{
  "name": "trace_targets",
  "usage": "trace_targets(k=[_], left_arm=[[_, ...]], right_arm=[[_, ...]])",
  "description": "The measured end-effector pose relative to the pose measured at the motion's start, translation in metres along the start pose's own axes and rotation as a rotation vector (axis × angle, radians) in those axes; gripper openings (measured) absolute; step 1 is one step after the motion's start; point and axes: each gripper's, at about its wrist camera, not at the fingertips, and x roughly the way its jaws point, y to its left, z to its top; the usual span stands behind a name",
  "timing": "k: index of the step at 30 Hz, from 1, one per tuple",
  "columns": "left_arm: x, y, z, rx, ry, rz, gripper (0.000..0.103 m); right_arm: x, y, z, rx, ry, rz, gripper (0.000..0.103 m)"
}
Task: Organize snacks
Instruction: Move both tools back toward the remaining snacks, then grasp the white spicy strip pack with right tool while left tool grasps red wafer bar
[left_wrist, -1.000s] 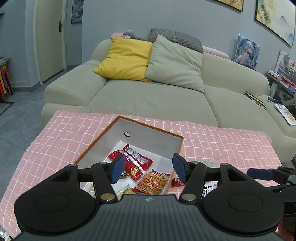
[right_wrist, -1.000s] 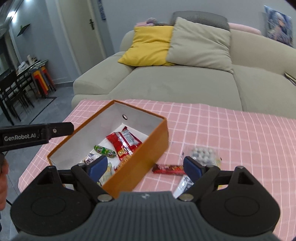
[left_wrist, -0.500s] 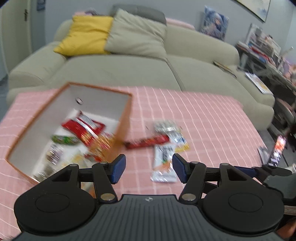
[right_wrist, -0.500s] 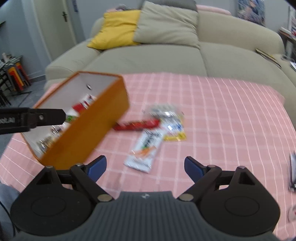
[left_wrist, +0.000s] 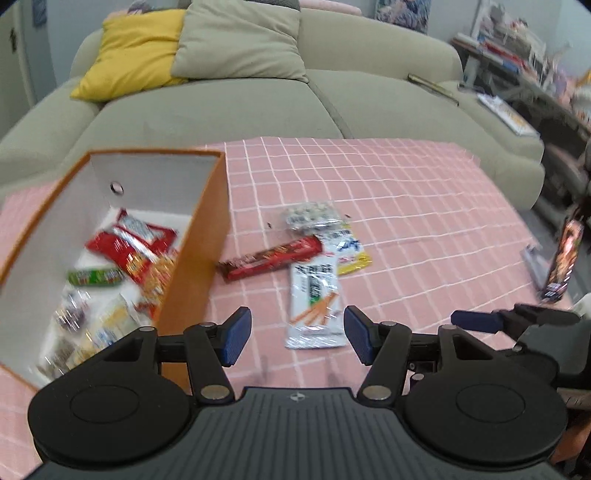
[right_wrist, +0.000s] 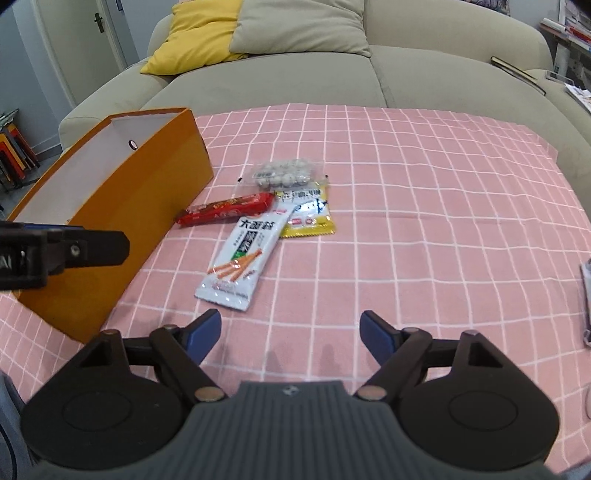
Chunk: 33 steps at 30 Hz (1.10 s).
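Four loose snacks are shown lying in a cluster on the pink checked tabletop (right_wrist: 424, 206), just right of the orange box (right_wrist: 147, 206) that already holds several packets: a white stick-biscuit packet (right_wrist: 240, 258) nearest the grippers, a red bar (right_wrist: 225, 212) touching its far end, a yellow sachet (right_wrist: 308, 214) partly covered by the white packet, and a clear bag of round sweets (right_wrist: 286, 173) farthest back. The left gripper (left_wrist: 297, 338) is seen with its jaws apart and empty, the near end of the white packet lying below and between them but untouched. The jaws of the right gripper (right_wrist: 291, 332) have just been closing somewhat, yet stand wide with nothing between them. Since the packets overlap, a grasp on the white one may be expected to drag the sachet or the bar along; a flat foil packet may also slip from the pads or be pinched together with the cloth. The left gripper works close to the tall box wall, which could be knocked or shoved. The two grippers are near each other and could collide. Ample bare cloth is left to the right, bounded by the sofa (right_wrist: 280, 85) behind.
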Motion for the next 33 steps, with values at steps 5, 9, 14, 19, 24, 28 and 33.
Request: trace_targets(k=[5, 9, 14, 19, 24, 28, 33], left_arm=[[0.0, 0.01, 0.022, 0.066, -0.015, 0.037, 0.068], [-0.002, 0.022, 0.038, 0.071, -0.027, 0.054, 0.068], [0.003, 0.039, 0.047, 0.013, -0.043, 0.077, 0.068], [0.008, 0.049, 0.049, -0.026, -0.028, 0.085, 0.068], [0.007, 0.052, 0.05, -0.025, -0.025, 0.083, 0.068], [0.006, 0.046, 0.051, 0.011, -0.033, 0.058, 0.068], [0.014, 0.032, 0.055, 0.081, -0.023, 0.041, 0.068]], right_arm=[[0.027, 0.012, 0.016, 0.042, 0.022, 0.014, 0.079], [0.057, 0.027, 0.029, 0.053, 0.059, -0.005, 0.08], [0.091, 0.041, 0.047, 0.042, 0.111, -0.069, 0.085], [0.116, 0.054, 0.054, -0.005, 0.147, -0.099, 0.085], [0.135, 0.055, 0.052, -0.007, 0.199, -0.097, 0.082], [0.134, 0.055, 0.048, -0.052, 0.187, -0.095, 0.071], [0.123, 0.037, 0.044, -0.069, 0.197, -0.081, 0.052]])
